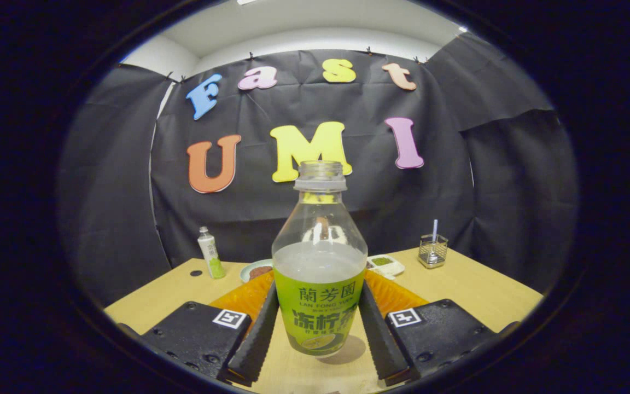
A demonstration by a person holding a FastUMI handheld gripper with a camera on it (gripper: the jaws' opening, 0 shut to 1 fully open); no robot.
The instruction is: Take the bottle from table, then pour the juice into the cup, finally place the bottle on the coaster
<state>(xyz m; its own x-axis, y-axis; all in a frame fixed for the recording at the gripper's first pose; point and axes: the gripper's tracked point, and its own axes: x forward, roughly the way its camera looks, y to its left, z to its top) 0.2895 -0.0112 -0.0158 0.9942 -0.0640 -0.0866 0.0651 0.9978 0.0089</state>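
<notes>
The clear juice bottle (319,257), with a green label and no cap, stands upright between my fingers. It is roughly half full of pale cloudy juice. My gripper (319,288) is shut on it, and both ribbed black fingers (260,328) press on the sides of the label. The bottle's base is at or just above the wooden table (468,290), with a small shadow beside it. An orange ribbed coaster (241,298) lies just beyond the fingers, partly hidden behind the bottle. A blurred white and brown shape shows through the bottle's clear shoulder; I cannot tell what it is.
A small green-labelled bottle (211,253) stands at the table's far left, with a black dot (196,272) beside it. Behind the coaster lie a plate with brown food (257,269) and a white dish with green food (386,265). A glass holder with a straw (433,249) stands far right.
</notes>
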